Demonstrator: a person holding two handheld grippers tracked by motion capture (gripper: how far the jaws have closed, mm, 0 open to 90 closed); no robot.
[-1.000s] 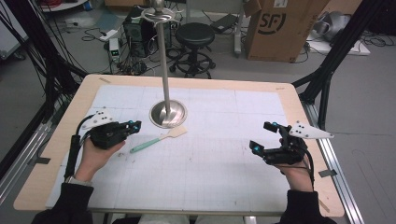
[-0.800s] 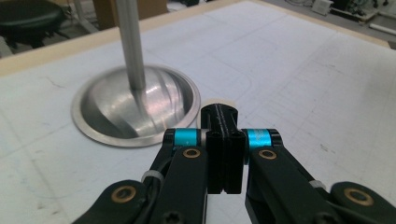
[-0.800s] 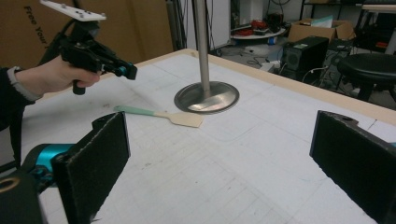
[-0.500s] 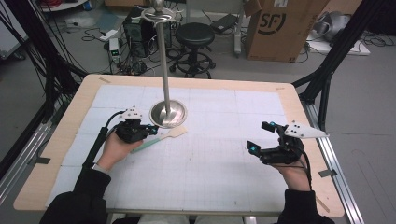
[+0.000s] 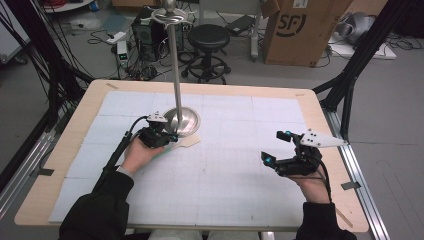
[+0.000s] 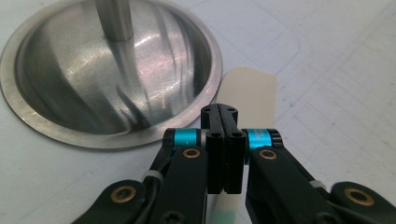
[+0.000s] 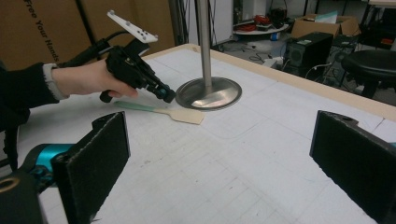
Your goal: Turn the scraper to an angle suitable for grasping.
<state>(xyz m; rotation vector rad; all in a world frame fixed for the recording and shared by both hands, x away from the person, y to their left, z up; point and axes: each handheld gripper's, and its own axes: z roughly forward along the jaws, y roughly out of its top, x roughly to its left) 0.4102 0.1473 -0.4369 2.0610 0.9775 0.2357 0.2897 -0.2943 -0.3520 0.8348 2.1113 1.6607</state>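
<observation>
Two tools on the surface (image 5: 320,112): left tool (image 5: 170,136) (jaws pressed together), right tool (image 5: 276,146) (jaws wide apart). One metal stand (image 5: 182,121) just beyond the left tool. One spatula (image 5: 187,142) beneath the left tool.

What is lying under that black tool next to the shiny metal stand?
A flat spatula: its beige blade pokes out ahead of the left tool, beside the stand's base, and its green handle runs back under the hand. The tool covers the neck between.

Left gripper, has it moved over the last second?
Yes. The left gripper has travelled forward and to the right, from near the table's left side to just beside the metal stand base.
</observation>
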